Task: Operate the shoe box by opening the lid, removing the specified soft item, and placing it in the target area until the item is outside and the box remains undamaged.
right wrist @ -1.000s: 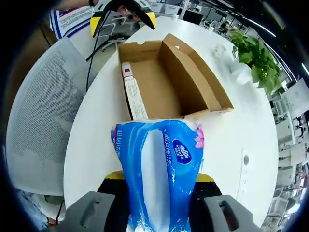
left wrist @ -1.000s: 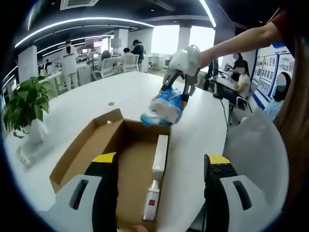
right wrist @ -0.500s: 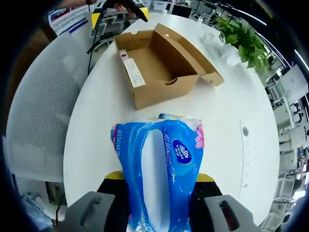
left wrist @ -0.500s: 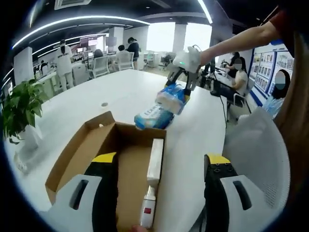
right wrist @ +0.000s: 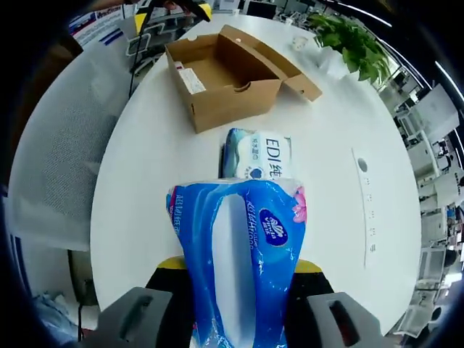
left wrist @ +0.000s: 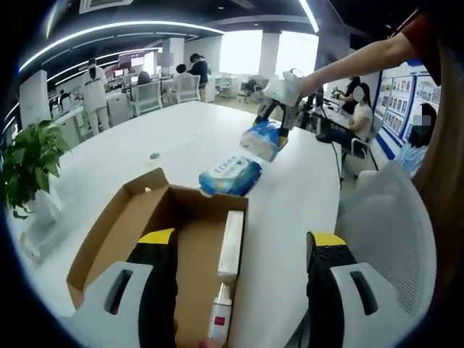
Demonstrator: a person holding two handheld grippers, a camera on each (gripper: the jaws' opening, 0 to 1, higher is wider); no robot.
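Right gripper (right wrist: 233, 290) clamped on blue tissue pack (right wrist: 235, 254), clear of shoe box (right wrist: 217, 80), above counter (right wrist: 159, 196); left gripper (left wrist: 243, 250) spread empty; might drop onto second pack (right wrist: 257, 154) and slide off

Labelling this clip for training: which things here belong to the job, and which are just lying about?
Job: open brown cardboard shoe box; blue plastic tissue pack held in the right tool; second blue-white tissue pack on the white table.
Lying about: green potted plant; grey mesh chair.
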